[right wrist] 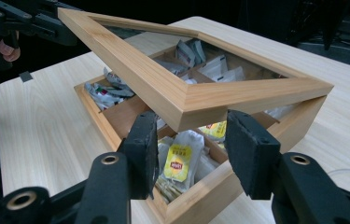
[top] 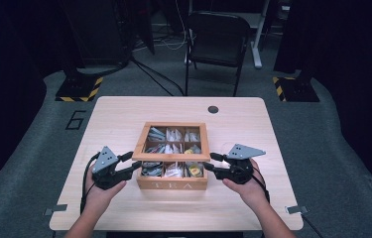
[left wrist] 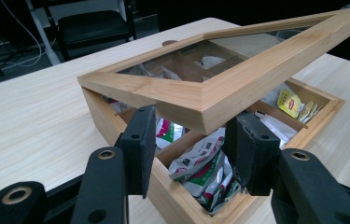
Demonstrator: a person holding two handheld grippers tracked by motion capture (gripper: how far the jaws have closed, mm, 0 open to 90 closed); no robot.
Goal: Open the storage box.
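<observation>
Each hand-held gripper, left [top: 133, 166] and right [top: 210, 164], clamps a front corner of the glass-paned bamboo lid [top: 171, 141], raising it evenly above the compartmented wooden tea box [top: 172, 184] mid-worktop [top: 119, 114].

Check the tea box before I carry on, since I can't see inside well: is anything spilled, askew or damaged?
Nothing stands out. The glass-paned lid is only part-raised over the wooden tea box, and the tea bags lie in their compartments; nothing lies spilled on the table.
</observation>
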